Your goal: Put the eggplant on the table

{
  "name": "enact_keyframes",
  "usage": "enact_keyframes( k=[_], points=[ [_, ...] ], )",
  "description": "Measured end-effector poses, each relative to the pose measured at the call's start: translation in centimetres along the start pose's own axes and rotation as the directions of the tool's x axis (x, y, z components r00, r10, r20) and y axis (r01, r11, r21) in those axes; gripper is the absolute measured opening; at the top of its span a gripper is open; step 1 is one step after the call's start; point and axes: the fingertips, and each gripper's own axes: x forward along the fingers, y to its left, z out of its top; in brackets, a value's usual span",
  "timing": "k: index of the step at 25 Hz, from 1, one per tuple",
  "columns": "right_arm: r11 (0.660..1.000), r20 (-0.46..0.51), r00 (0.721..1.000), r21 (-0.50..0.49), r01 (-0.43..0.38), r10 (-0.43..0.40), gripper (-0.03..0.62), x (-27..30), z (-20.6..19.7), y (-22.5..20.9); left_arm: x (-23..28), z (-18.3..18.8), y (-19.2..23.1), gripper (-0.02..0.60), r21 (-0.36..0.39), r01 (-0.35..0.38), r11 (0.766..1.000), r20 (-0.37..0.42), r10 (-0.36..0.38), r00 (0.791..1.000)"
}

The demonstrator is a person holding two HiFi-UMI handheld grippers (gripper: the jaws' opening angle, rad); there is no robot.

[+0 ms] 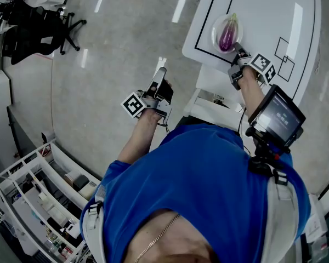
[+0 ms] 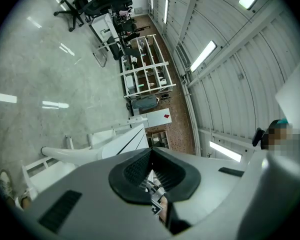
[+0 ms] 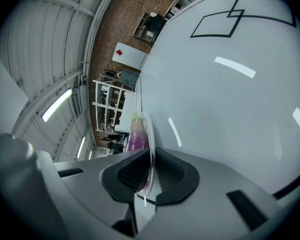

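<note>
Right gripper [image 3: 151,153] first: its dark ribbed fingers [image 3: 126,176] are clamped tight on the thin rim of a pale plate [image 3: 150,134], with the edge running straight up between the pads. The eggplant [image 3: 136,134] lies on that plate just beyond the fingertips. It is purple and glossy, and its green cap points away from the gripper. Beyond it spreads the white worktop [image 3: 230,109], with black squares drawn in the upper right of the right gripper view.

In the head view the plate sits in the upper middle-right, over the worktop's near-left corner just inside the black border line. The right gripper pinches the plate's lower-right edge. Whether the plate rests on the surface or hangs just above it, I can't tell.

Over to the left gripper [image 2: 151,150]: its fingers [image 2: 132,173] are pressed together at the tips with nothing between them. In the head view it is held out over the grey floor [image 1: 126,37], well apart from the worktop.

Further out, a black office chair [image 1: 38,29] stands at the upper left. A white shelf rack [image 1: 41,193] fills the lower left. A dark screen [image 1: 278,115] sits by the person's right forearm.
</note>
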Motion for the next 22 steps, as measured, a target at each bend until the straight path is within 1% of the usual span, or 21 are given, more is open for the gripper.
enact_keyframes(
  k=[5, 9, 12, 16, 22],
  points=[
    [0.998, 0.005, 0.998, -0.030, 0.055, -0.055, 0.020, 0.1, 0.3, -0.2, 0.0, 0.1, -0.2, 0.008, 0.002, 0.002, 1.000, 0.001, -0.002, 1.000],
    [0.995, 0.007, 0.996, -0.055, 0.087, -0.086, 0.051, 0.1, 0.4, -0.3, 0.0, 0.2, -0.1, 0.008, 0.003, 0.002, 1.000, 0.005, -0.002, 1.000],
    [0.989, 0.007, 0.993, -0.087, 0.120, -0.120, 0.058, 0.1, 0.4, -0.7, 0.1, 0.3, 0.1, 0.008, 0.012, -0.002, 1.000, -0.003, 0.002, 1.000],
    [0.978, 0.012, 0.986, -0.125, 0.165, -0.165, 0.058, -0.1, 0.4, -0.9, 0.6, 0.4, 0.0, 0.008, 0.003, 0.000, 1.000, -0.009, 0.000, 1.000],
    [0.975, 0.035, 0.983, -0.125, 0.185, -0.182, 0.058, -2.0, 0.7, 0.0, 0.8, 0.4, -1.2, 0.008, 0.016, 0.008, 1.000, -0.044, -0.008, 0.999]
  ],
)
